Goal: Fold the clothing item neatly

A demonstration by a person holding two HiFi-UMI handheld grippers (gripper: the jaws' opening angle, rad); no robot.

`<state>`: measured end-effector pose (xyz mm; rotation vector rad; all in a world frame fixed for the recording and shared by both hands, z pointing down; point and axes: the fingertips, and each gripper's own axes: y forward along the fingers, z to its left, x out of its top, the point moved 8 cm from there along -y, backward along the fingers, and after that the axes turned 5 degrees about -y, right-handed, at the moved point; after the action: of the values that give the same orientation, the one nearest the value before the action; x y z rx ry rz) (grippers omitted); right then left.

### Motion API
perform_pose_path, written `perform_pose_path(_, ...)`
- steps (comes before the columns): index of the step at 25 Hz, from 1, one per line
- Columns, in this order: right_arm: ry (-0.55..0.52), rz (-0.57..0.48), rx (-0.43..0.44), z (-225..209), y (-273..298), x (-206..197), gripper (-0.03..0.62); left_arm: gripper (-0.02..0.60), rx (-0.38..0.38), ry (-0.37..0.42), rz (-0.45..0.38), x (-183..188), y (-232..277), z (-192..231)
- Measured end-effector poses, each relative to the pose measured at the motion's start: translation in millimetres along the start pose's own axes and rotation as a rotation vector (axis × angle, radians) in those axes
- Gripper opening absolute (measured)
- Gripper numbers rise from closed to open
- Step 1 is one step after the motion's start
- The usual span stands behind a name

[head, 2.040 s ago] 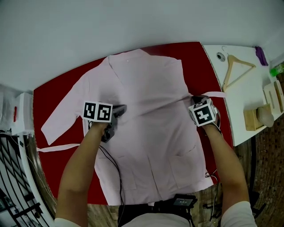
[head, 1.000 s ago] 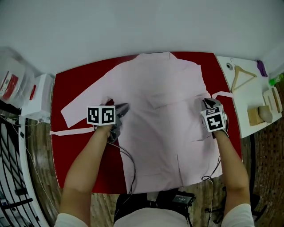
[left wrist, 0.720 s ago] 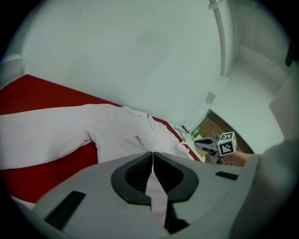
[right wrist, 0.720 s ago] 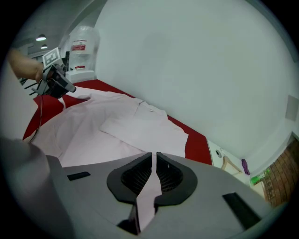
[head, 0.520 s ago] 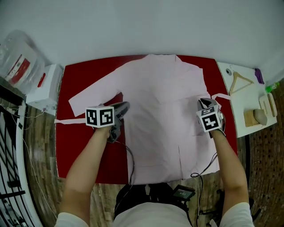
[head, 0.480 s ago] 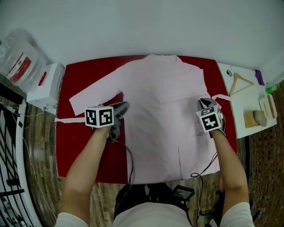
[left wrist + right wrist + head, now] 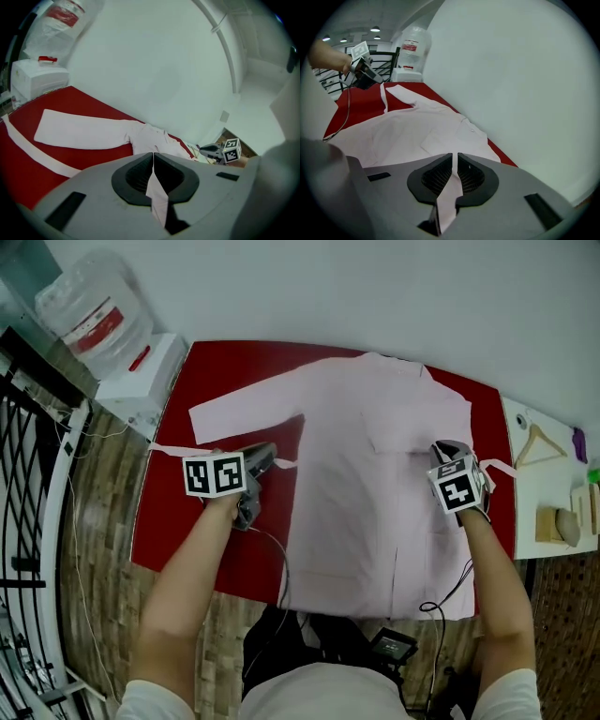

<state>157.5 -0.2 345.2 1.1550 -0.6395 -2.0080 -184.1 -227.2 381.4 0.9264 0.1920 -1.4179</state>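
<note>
Left gripper point(image 7: 266, 459) and right gripper point(image 7: 446, 448) each clamp (jaws almost together) a thin coat tie point(image 7: 157, 198), which uneven tugging could slip free.

Workroom: water cooler point(image 7: 94, 310), railing point(image 7: 28, 474), hanger point(image 7: 536, 442)

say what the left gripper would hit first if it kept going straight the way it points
Most likely the pale pink fabric coat spread on the red table: the left gripper, shut on the coat's thin pink tie strip, points down at its body. Depth is unclear; the white wall lies beyond.
</note>
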Motion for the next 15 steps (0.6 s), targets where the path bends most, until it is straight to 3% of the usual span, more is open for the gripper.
perform_pose_path(15, -0.181, -0.068, 0.129, 119.5, 44.5, 147.8, 0.018, 0.014, 0.021, -0.069, -0.058, 21.2, -61.4, 115.4)
